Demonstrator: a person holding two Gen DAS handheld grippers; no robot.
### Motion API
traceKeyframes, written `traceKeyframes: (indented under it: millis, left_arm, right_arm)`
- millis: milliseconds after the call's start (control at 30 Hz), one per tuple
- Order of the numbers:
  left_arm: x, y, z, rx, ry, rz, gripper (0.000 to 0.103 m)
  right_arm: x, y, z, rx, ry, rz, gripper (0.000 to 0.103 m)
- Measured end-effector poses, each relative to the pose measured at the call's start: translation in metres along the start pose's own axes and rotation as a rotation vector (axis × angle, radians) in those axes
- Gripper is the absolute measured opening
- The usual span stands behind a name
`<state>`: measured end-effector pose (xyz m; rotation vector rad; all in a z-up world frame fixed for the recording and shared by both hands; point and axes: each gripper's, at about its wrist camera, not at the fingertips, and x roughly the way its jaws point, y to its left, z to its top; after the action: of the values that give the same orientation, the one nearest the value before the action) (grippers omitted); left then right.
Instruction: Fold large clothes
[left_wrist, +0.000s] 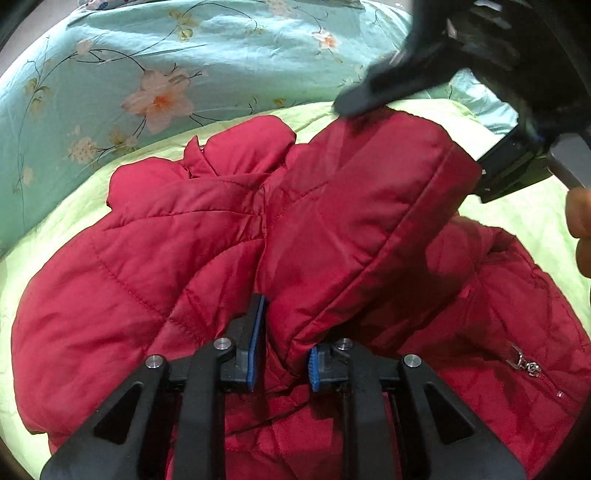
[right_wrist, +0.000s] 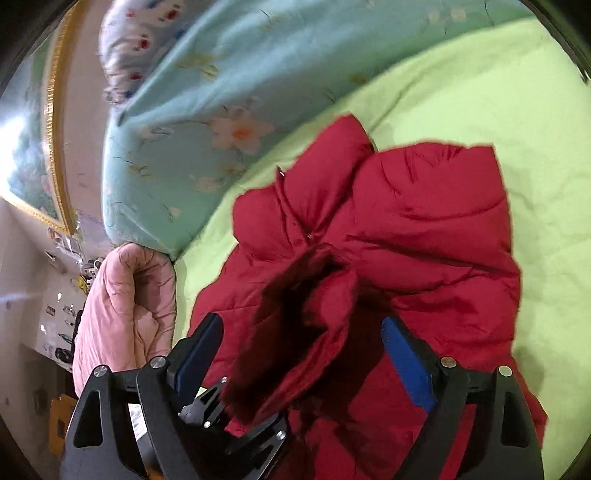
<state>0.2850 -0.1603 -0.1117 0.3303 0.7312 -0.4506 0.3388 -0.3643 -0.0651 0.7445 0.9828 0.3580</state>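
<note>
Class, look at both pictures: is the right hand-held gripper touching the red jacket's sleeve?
Apart. The right wrist view shows the right hand-held gripper with jaws spread wide; the sleeve hangs between them with clear gaps on both sides.

**A bed dressed in green and teal, a gilt frame on the wall**

A pale lime-green bedsheet (right_wrist: 480, 92) covers the bed, lightly creased. Along its far side lies a bulky teal quilt printed with pale flowers and thin dark stems (left_wrist: 159, 92). Beyond it sits a white cushion with red and blue dots (right_wrist: 129, 40). A gold-framed picture (right_wrist: 51, 122) hangs on a cream wall, struck by bright glare.
</note>
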Motion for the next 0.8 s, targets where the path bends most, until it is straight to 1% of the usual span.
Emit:
traceKeyframes:
  millis: [33,67,100,133,200,300,367,400,467,533,567,600,633,667,733,767,800]
  left_arm:
    - [0.001,0.0,0.0,0.002,0.004,0.0,0.016]
    - [0.001,-0.001,0.0,0.0,0.011,-0.009,0.016]
    - [-0.002,0.0,0.0,-0.006,0.015,-0.028,0.017]
    - [-0.006,0.003,0.0,-0.017,0.02,-0.056,0.021]
    - [-0.017,0.012,0.001,-0.054,0.026,-0.124,0.022]
    - [-0.043,0.035,0.0,-0.139,0.004,-0.227,0.023]
    - [-0.061,0.055,0.0,-0.204,-0.027,-0.252,0.023]
    - [-0.068,0.066,-0.001,-0.235,-0.043,-0.255,0.023]
    - [-0.078,0.093,-0.002,-0.31,-0.063,-0.233,0.023]
    - [-0.081,0.116,-0.004,-0.375,-0.081,-0.213,0.023]
    - [-0.077,0.132,-0.005,-0.404,-0.076,-0.185,0.023]
    - [-0.071,0.142,-0.006,-0.423,-0.066,-0.159,0.023]
    - [-0.064,0.152,-0.009,-0.441,-0.051,-0.138,0.023]
    - [-0.056,0.158,-0.011,-0.455,-0.03,-0.136,0.023]
    - [-0.037,0.169,-0.019,-0.488,0.026,-0.145,0.023]
    - [-0.025,0.173,-0.026,-0.507,0.05,-0.161,0.022]
    - [-0.021,0.173,-0.03,-0.512,0.059,-0.175,0.022]
  right_arm:
    - [0.006,-0.001,-0.001,0.0,0.015,0.007,0.066]
    - [0.012,0.001,-0.002,-0.008,0.031,0.02,0.054]
    - [0.014,0.002,-0.003,-0.014,0.035,0.012,0.032]
    - [0.015,0.005,-0.004,-0.029,0.03,-0.008,0.019]
    - [0.01,0.01,-0.005,-0.062,0.009,-0.014,0.014]
    - [-0.005,0.016,-0.002,-0.096,-0.021,0.007,0.011]
    - [-0.022,0.019,0.002,-0.122,-0.058,0.016,0.011]
    - [-0.027,0.02,0.006,-0.131,-0.072,0.014,0.01]
    - [-0.041,0.022,0.009,-0.175,-0.107,-0.021,0.01]
    - [-0.047,0.016,0.011,-0.205,-0.107,-0.065,0.01]
    - [-0.047,0.012,0.012,-0.21,-0.105,-0.09,0.01]
    - [-0.044,0.003,0.012,-0.214,-0.107,-0.14,0.01]
    - [-0.042,-0.006,0.013,-0.2,-0.106,-0.169,0.009]
    - [-0.039,-0.018,0.014,-0.173,-0.104,-0.193,0.009]
    - [-0.032,-0.042,0.013,-0.112,-0.093,-0.205,0.009]
    - [-0.03,-0.048,0.012,-0.106,-0.088,-0.215,0.009]
    - [-0.026,-0.053,0.009,-0.104,-0.082,-0.236,0.009]
